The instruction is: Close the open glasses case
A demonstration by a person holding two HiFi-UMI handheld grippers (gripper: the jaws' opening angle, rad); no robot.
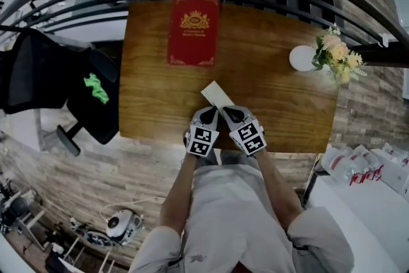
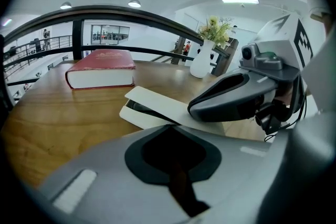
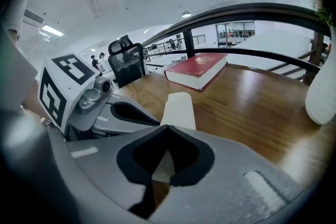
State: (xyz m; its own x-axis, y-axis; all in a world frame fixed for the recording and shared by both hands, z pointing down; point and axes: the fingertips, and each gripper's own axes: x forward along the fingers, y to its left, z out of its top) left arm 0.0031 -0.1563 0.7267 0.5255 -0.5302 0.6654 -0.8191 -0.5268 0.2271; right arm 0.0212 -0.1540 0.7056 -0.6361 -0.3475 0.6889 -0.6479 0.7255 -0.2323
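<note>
The left hand-held gripper (image 2: 170, 126) is clenched on nothing, its tip just short of the cream glasses case (image 2: 157, 105). The right hand-held gripper (image 3: 167, 126), also clenched empty, reaches over the case's lid, which is slightly ajar. A red book (image 1: 193, 32) lies on the table (image 1: 153, 86), well beyond the 2 tips.
</note>
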